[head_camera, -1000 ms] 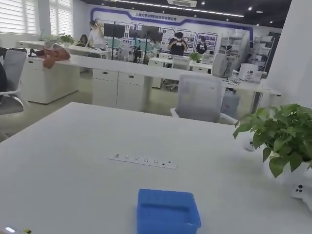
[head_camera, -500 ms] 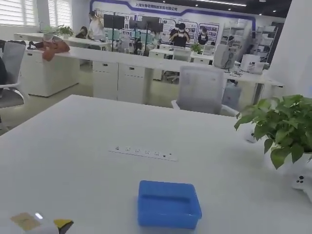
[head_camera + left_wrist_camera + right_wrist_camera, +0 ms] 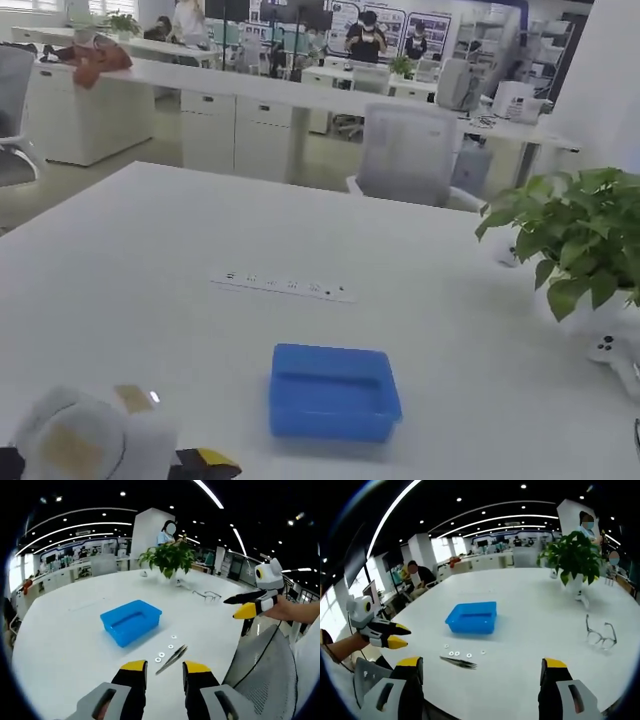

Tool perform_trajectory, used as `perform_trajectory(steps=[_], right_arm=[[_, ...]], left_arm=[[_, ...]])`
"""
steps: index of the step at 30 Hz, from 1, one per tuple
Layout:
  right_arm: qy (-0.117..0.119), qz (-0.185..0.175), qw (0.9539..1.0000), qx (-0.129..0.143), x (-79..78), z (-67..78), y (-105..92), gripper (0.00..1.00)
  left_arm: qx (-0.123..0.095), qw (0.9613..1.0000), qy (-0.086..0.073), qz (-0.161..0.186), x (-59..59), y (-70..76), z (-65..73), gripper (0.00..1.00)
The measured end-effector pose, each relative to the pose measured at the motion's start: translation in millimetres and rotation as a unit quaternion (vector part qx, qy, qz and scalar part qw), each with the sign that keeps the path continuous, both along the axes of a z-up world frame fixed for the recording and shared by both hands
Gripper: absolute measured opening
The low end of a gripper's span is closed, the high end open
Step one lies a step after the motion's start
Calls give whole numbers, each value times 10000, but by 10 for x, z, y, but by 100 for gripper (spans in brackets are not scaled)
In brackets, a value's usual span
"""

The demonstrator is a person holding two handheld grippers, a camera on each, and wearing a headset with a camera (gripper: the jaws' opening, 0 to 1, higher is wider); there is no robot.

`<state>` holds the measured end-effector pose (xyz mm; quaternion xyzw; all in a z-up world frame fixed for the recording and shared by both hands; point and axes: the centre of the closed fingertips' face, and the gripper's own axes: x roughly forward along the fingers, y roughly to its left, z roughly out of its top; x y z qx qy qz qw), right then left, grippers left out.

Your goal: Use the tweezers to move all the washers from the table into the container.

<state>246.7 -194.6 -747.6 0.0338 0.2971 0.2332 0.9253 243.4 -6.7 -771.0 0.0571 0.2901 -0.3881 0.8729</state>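
As seen from the head view, broad white table in an open office, with a power strip lying on it beyond the blue container, a leafy potted plant off to the container's right, a white chair past the table's far edge, and more desks and people further back. Lit by ceiling spots and long light strips in both gripper views. Pair of glasses lying well apart from the container, on the plant's side. Small washers strewn in a loose row on the table near the container's long wall. Tweezers flat on the table just past that row from the container, long axis roughly parallel to that wall; cannot tell which end bears the tips. Left gripper facing the container, yellow-tipped jaws a little apart, gripping nothing, tweezers just ahead of the gap. Right gripper also facing the container, jaws spread wide, nothing between. In the head view, a gripper blurred at the container's near left, side unclear.
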Motion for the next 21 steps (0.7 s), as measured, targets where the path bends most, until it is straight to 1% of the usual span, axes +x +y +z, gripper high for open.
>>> perform_trajectory(steps=[1,2,4,6,7,9,11,13,14,16,19,21], right_arm=[[17,3,10000,1,8,-7,0,97],[33,13,10000,-9,11,-18,1,97],[101,50,9999,-48,12,-56,7,97],[172,109,9998,-81,4,-91,16,96],[207,137,9996,-107,-5,-102,23,96],[246,168,9995,-141,-12,-119,25,96],[316,196,9992,-145,-17,-149,35,96],[372,228,9989,-161,-21,-178,47,96],[405,250,9987,-192,-23,-197,54,96],[435,281,9984,-211,-25,-210,65,96],[473,306,9982,-223,-19,-224,74,96],[507,316,9980,-202,-17,-237,88,96]], left_arm=[[-15,9999,108,-57,-2,-23,-47,24],[-2,9995,238,-215,-16,-59,-115,23],[-13,9992,205,-355,12,-96,-178,24],[107,9984,263,-488,33,-115,-291,23],[218,9978,238,-571,50,-120,-349,22],[344,9966,182,-726,92,-134,-435,19],[385,9962,204,-753,134,-146,-498,16],[359,9956,298,-819,180,-167,-590,15],[387,9950,337,-858,201,-166,-650,15],[476,9939,337,-941,239,-160,-738,13],[544,9927,305,-1036,268,-172,-796,12],[561,9911,354,-1155,263,-200,-845,11]])
